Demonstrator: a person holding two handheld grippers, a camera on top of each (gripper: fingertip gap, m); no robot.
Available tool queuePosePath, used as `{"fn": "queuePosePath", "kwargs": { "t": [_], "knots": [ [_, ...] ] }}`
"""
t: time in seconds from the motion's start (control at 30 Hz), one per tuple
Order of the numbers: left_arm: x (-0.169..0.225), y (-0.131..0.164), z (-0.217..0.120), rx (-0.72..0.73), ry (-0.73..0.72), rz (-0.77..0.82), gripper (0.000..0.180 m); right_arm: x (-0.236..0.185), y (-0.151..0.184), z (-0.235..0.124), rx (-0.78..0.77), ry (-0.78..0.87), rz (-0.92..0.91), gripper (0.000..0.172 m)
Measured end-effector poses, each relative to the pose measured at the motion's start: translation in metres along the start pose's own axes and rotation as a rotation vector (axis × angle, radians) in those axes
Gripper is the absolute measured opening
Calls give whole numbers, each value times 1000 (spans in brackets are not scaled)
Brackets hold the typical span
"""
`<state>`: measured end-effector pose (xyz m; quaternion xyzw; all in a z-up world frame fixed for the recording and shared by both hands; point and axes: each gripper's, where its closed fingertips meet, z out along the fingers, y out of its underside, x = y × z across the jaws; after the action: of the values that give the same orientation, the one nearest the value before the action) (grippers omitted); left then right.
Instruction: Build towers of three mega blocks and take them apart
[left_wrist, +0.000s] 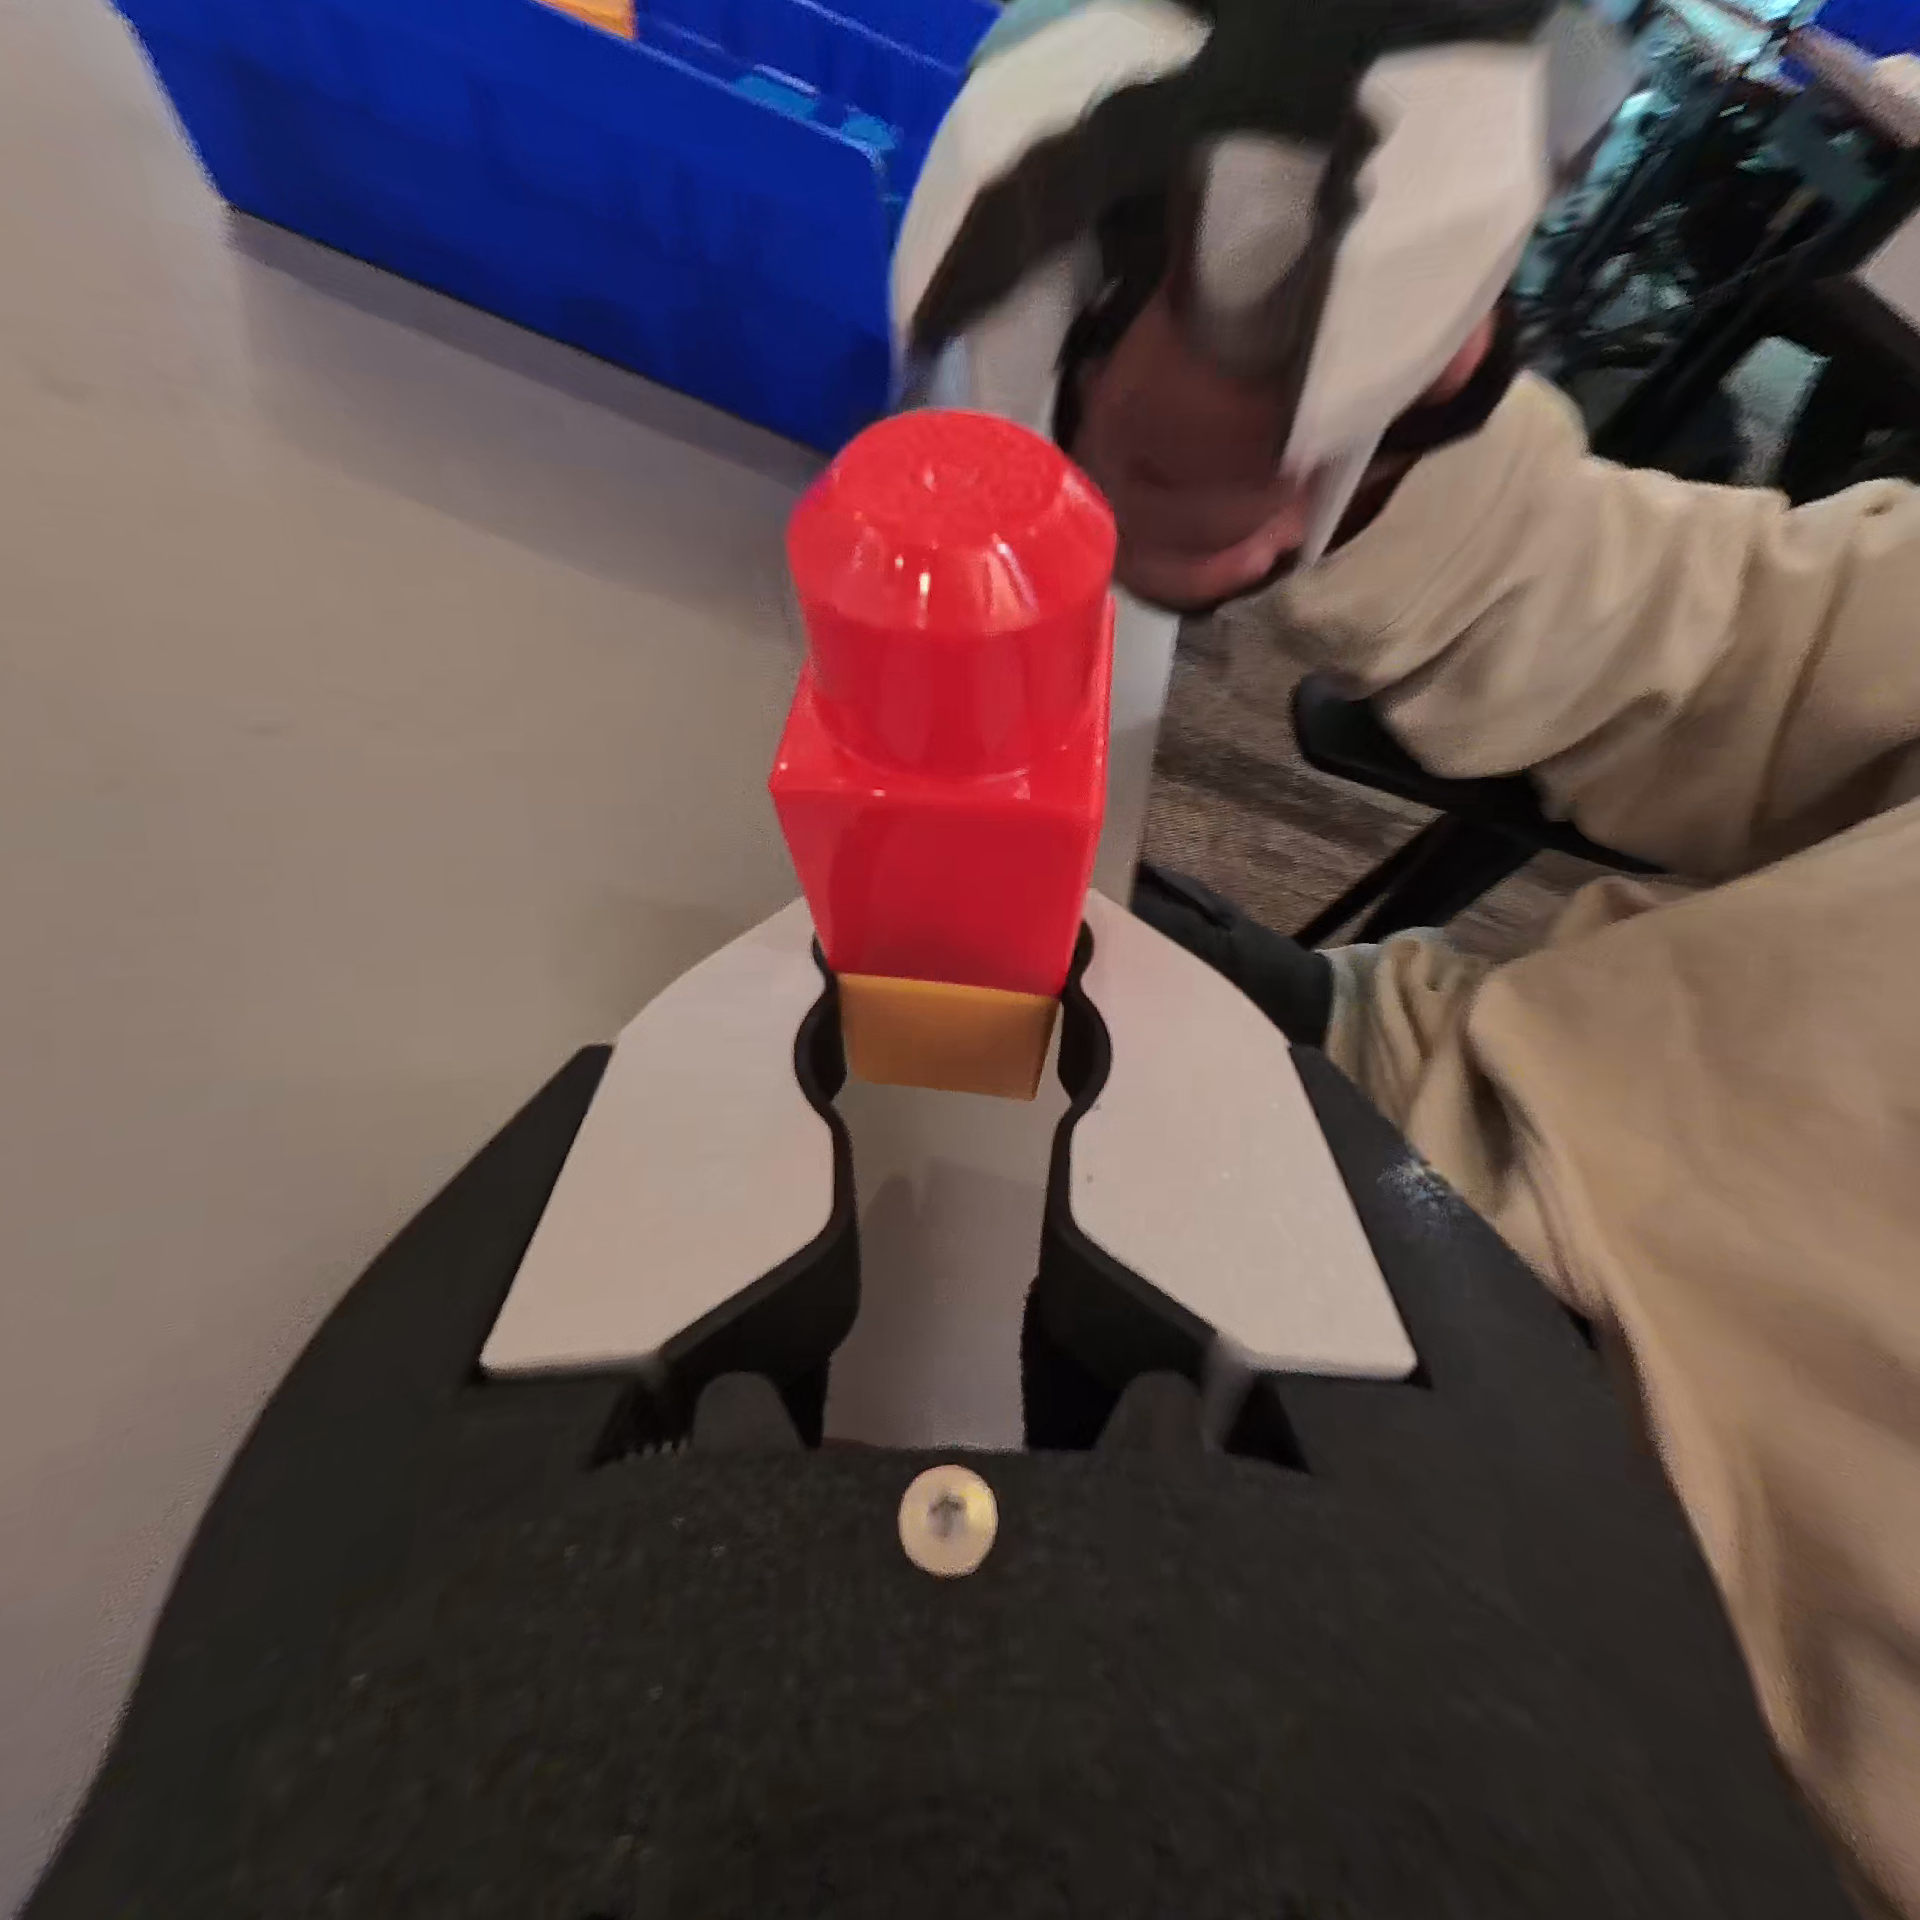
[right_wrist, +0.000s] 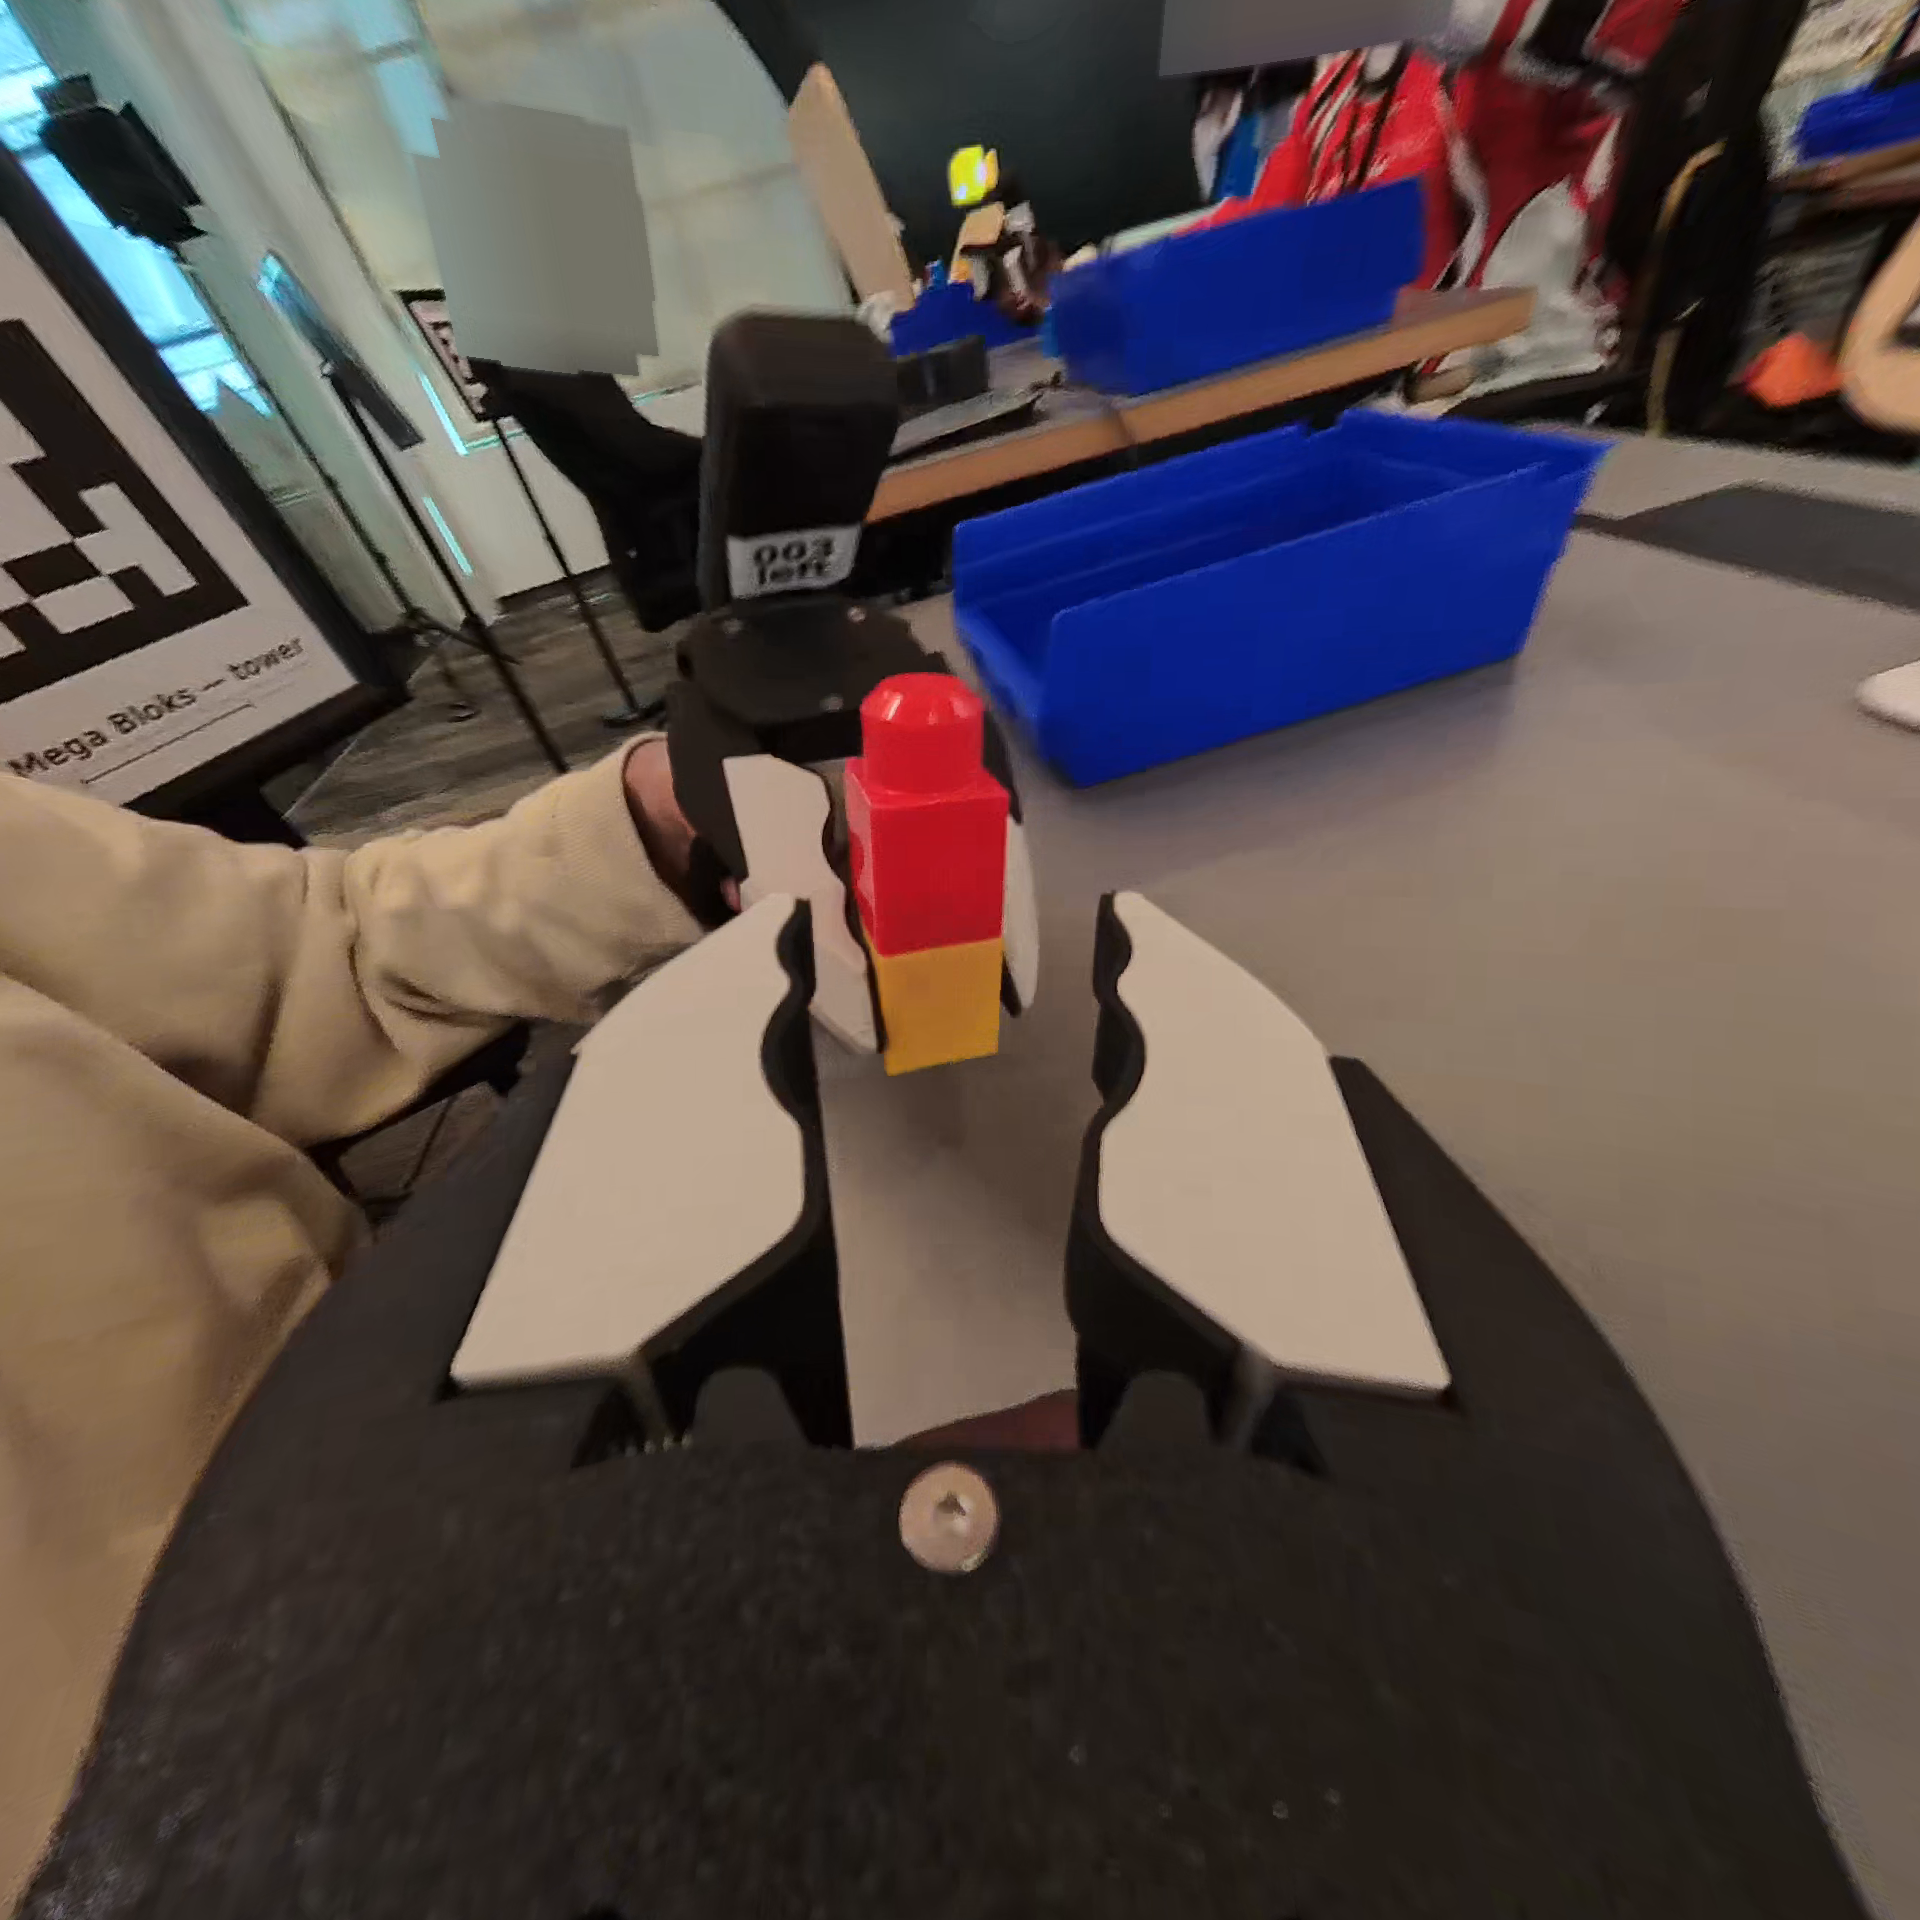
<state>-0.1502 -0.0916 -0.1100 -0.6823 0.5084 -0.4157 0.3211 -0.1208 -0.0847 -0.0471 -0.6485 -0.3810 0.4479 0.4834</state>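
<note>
You are working over a grey table (right_wrist: 1455, 935) in a cluttered room. Your left gripper (left_wrist: 948, 1023) is clamped on the yellow block (left_wrist: 940, 1039) of a two-block stack, its pads pressed to both sides, with the red block (left_wrist: 935, 810) seated on top and standing upright, stud up. The stack is lifted off the table. Your right gripper (right_wrist: 951, 997) has its fingers spread wide with nothing between them, and it sits just short of the stack. Farther out, a blue bin (right_wrist: 1268, 603) rests on the table behind the blocks, and your cream sleeve (right_wrist: 312, 935) reaches in from the left.
</note>
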Motion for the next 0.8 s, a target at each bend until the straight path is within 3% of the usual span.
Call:
{"fn": "queuePosePath", "kwargs": {
  "t": [0.07,0.23,0.27,0.4,0.5,0.57,0.67,0.8],
  "knots": [
    [11,-2,5,13,67,-13,38,-11,11,17,-43,-50,-16,61],
    [22,5,16,-23,113,-20,38,-17,27,42,-80,-90,5,60],
    [24,7,18,-36,119,-16,38,-17,32,45,-101,-111,-2,40],
    [15,17,27,-90,34,25,37,-12,35,44,-77,-125,26,37],
    [9,51,39,-286,-57,150,37,-7,-16,18,184,-186,133,37],
    [24,49,48,-257,3,161,37,-1,-40,-4,198,-153,86,37],
    [24,37,45,-240,-46,179,38,-2,-94,-60,301,-55,-22,37],
    [29,18,34,-159,-70,189,38,13,-134,-133,288,229,-137,37]
  ]
}}
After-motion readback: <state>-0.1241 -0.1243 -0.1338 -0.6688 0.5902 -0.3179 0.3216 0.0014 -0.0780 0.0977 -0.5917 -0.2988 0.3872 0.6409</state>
